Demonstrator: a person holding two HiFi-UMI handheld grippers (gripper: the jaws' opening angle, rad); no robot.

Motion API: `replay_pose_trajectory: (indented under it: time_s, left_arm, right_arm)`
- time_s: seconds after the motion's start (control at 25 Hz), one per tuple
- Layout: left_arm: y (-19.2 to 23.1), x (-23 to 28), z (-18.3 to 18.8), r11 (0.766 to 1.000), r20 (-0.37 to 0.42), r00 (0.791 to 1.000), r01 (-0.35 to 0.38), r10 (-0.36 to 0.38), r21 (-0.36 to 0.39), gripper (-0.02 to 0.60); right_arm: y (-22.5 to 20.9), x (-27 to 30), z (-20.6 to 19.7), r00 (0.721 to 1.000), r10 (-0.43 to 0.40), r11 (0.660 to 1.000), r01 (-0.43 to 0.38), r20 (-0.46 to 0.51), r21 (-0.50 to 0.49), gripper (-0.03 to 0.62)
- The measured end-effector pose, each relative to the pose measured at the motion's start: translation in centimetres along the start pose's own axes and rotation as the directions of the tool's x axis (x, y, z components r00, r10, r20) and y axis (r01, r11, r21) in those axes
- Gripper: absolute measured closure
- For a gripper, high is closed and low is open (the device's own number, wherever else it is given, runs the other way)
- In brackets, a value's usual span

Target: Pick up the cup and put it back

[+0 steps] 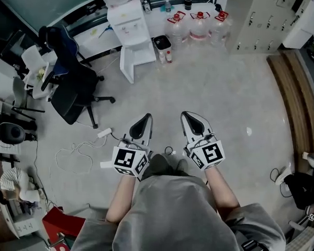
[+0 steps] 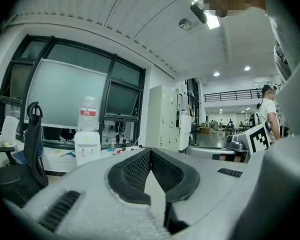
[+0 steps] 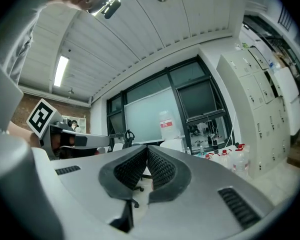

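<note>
Fingers [image 2: 135,171] of left gripper [image 1: 145,120] and right gripper [image 1: 188,118] meet, empty; no cup visible, so locating one comes next.

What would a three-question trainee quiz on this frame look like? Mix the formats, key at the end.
1. True or false: the right gripper is holding a cup.
2. Pick one: in the head view, how many red-capped water jugs stand to the right of the water dispenser? A) one B) three C) five
3. Short answer: in the head view, what black piece of furniture stands to the left of the dispenser?
Key: 1 false, its jaws are shut with nothing between them. 2 B. 3 the office chair.
</note>
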State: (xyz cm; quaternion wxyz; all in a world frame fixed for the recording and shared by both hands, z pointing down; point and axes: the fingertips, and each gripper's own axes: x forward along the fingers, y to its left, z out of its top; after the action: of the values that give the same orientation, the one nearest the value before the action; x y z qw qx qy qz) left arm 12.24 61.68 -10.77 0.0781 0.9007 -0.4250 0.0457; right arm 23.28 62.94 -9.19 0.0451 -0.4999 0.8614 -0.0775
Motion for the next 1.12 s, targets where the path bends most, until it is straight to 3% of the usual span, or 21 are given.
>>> replay_pose_trajectory:
  time_s: [0.4, 0.88, 1.12]
  left_arm:
    - [8.8, 3.9, -1.6, 1.000, -0.004, 1.000, -0.004, 0.004, -0.002, 0.572]
    - [27.5, 8.1, -0.9, 0.999, -0.003, 1.000, 0.005, -0.005, -0.037, 0.572]
    - [33.8, 9.8, -1.6, 0.999, -0.022, 1.000, 0.009, -0.010, -0.052, 0.572]
  right_arm:
    - [0.5, 9.3, -3.1, 1.000, 0.003, 1.000, -0.002, -0.028, 0.019, 0.582]
    - [1.4, 27.3, -6.1, 0.994, -0.068, 0.997, 0.070, -0.088, 0.014, 0.582]
    - [1.3, 32.8, -7.5, 0.989, -0.098, 0.995, 0.099, -0.111, 0.009, 0.583]
